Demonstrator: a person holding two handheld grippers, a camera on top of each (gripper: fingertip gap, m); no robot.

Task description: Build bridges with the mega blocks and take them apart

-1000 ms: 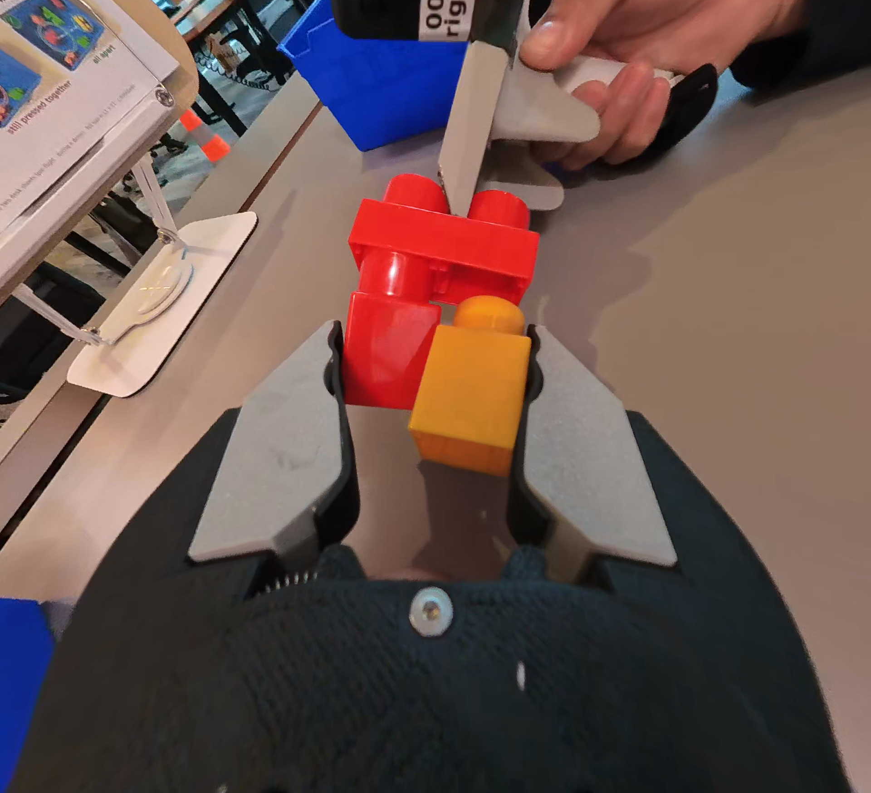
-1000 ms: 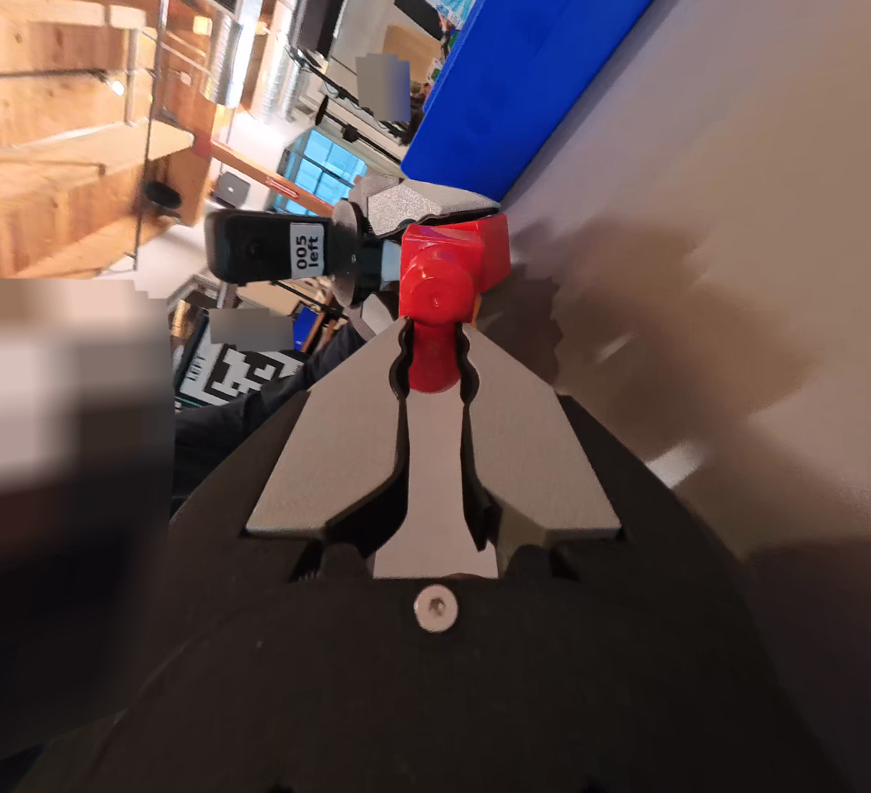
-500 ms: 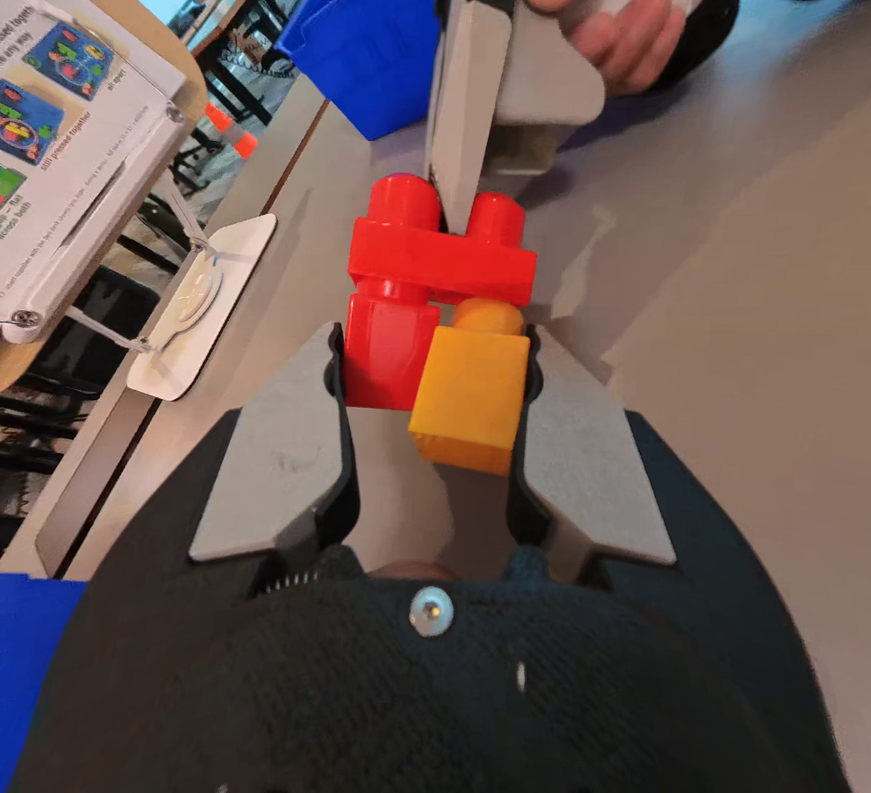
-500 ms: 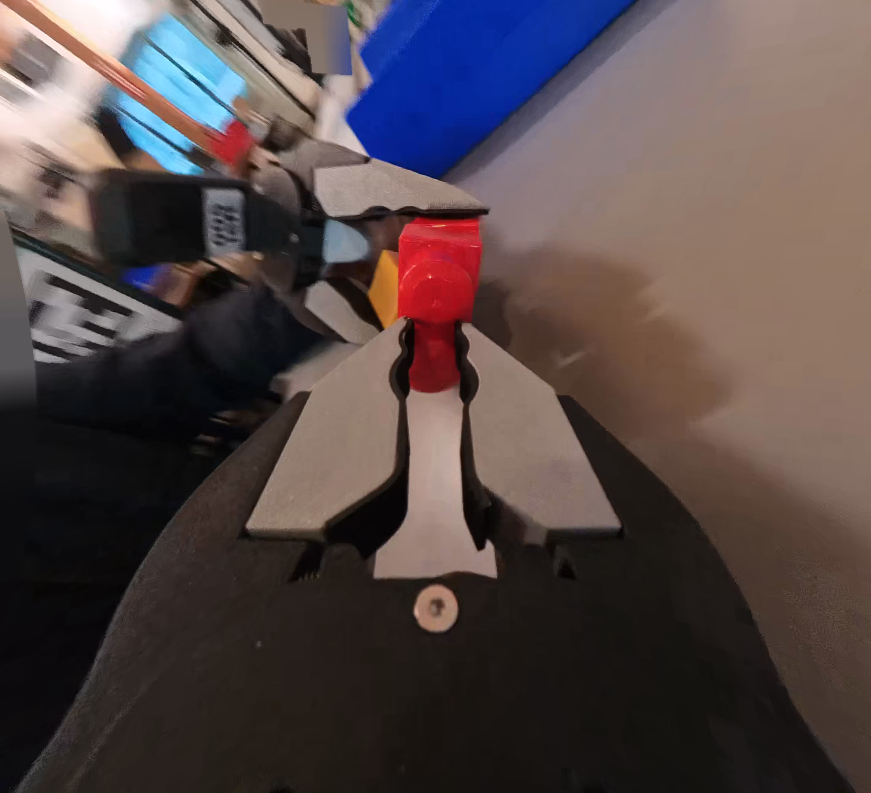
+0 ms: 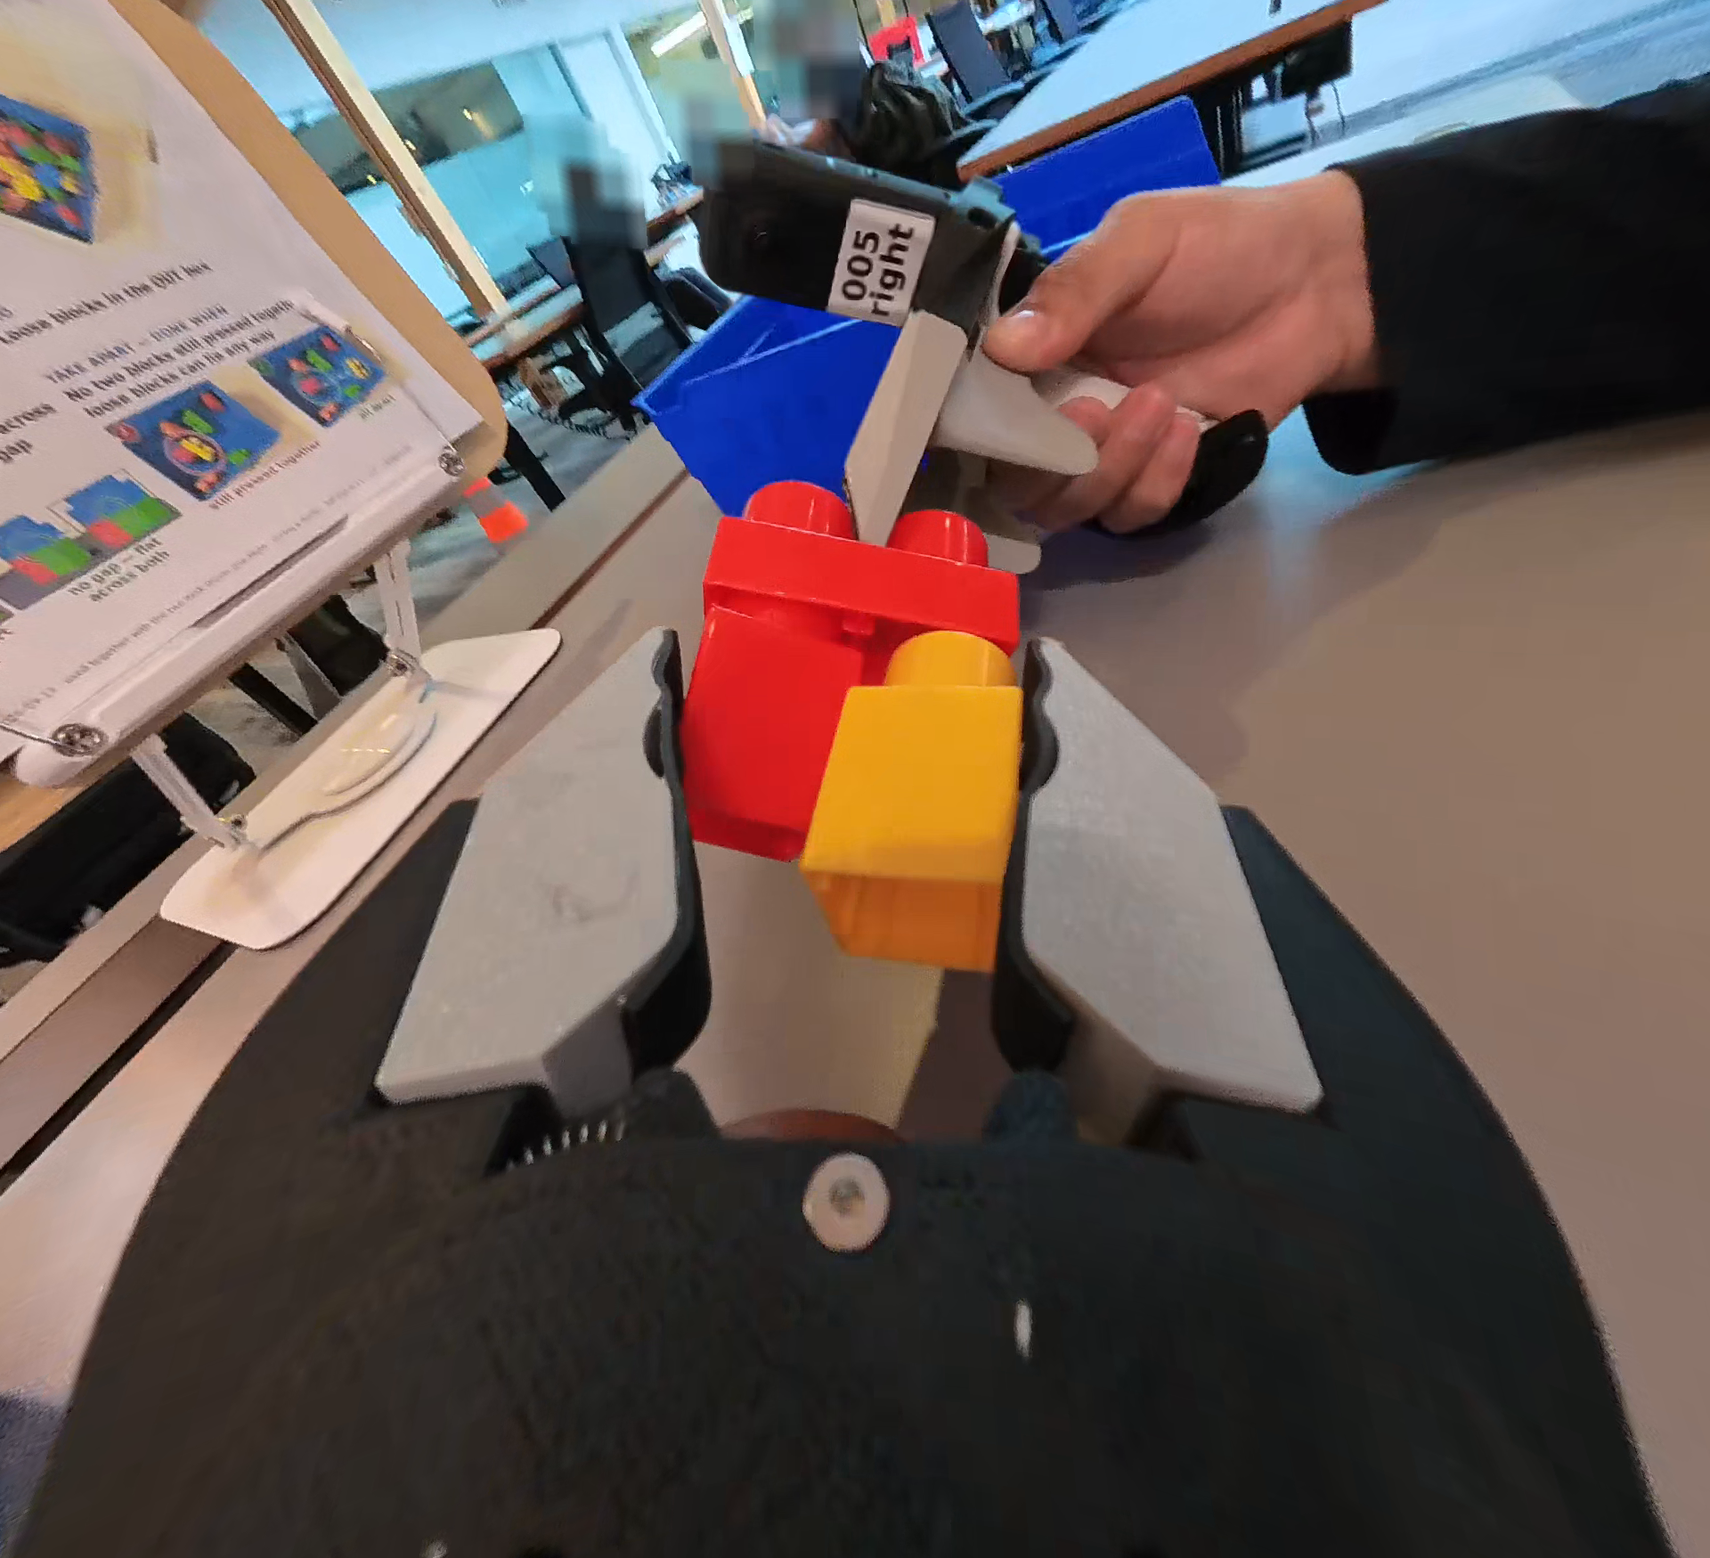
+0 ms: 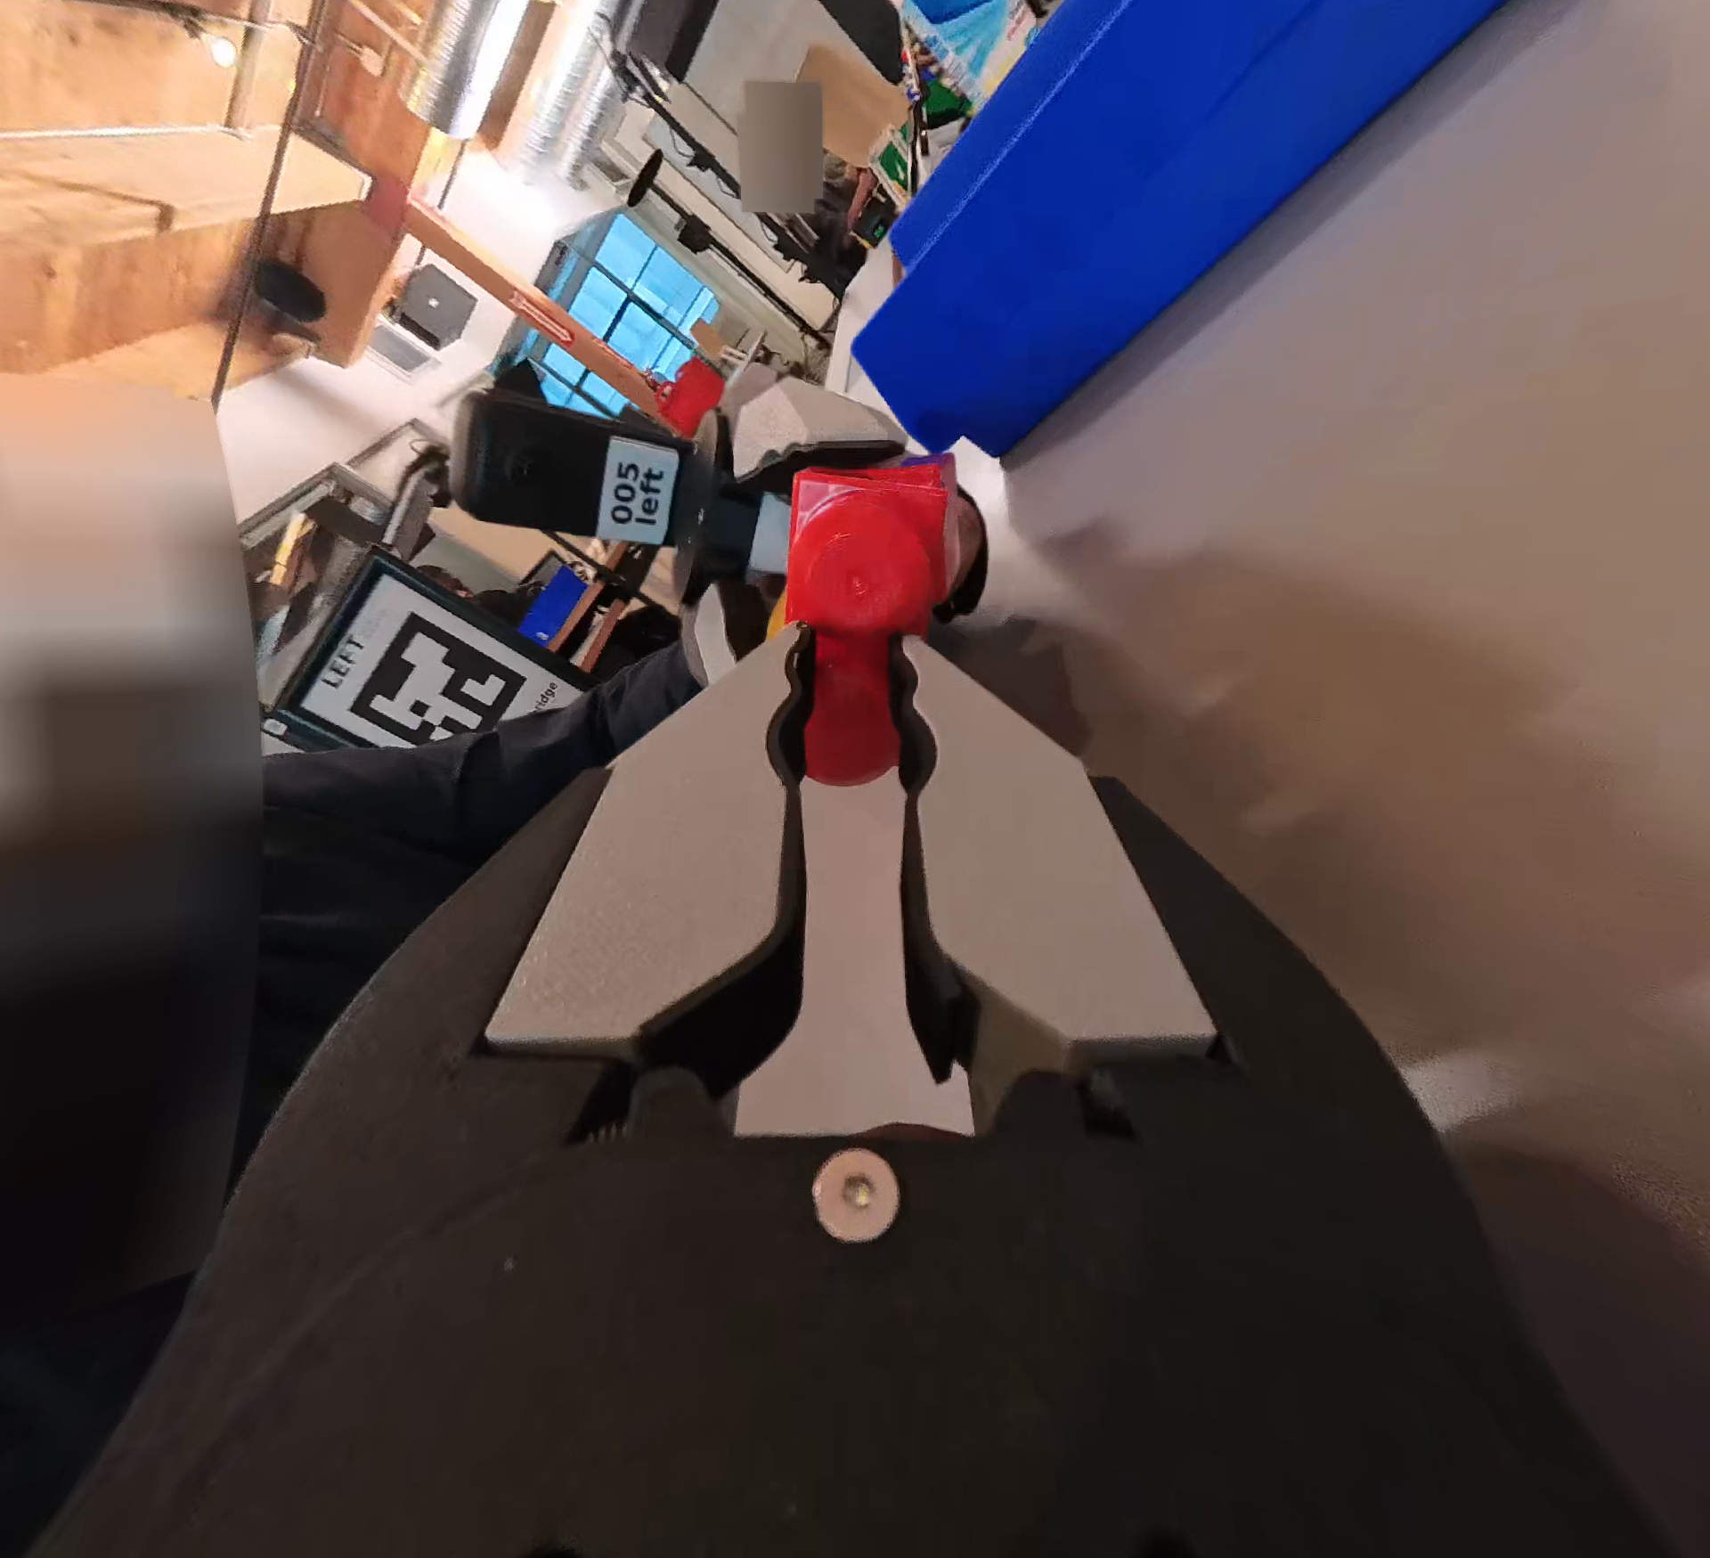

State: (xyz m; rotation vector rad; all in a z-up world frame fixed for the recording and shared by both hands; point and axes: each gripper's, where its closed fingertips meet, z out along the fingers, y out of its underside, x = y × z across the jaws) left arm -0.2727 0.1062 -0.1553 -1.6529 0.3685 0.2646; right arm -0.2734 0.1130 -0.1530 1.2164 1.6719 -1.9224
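In the left wrist view my left gripper (image 5: 847, 681) is shut on two single blocks side by side, a red block (image 5: 768, 736) and an orange block (image 5: 916, 801). A red two-stud block (image 5: 861, 597) lies across their tops. It sits low on the red block, and the orange block's stud shows under it. My right gripper (image 5: 939, 533) comes down from above, one finger between the two studs. In the right wrist view my right gripper (image 6: 851, 681) is shut on one stud of the red two-stud block (image 6: 856, 579). The left gripper's finger (image 6: 814, 440) shows behind it.
A blue bin (image 5: 786, 403) stands on the grey table (image 5: 1388, 727) just behind the blocks; it also shows in the right wrist view (image 6: 1203, 172). An instruction sheet on a tilted stand (image 5: 185, 366) with a white base (image 5: 370, 773) stands at the left table edge. Only a small space, under 4 cm, lies between the two pairs of fingers.
The left wrist view has tipped up and now shows the room. The right gripper has swung back to a slant over the studs. The lower red block's stud no longer shows under the two-stud block.
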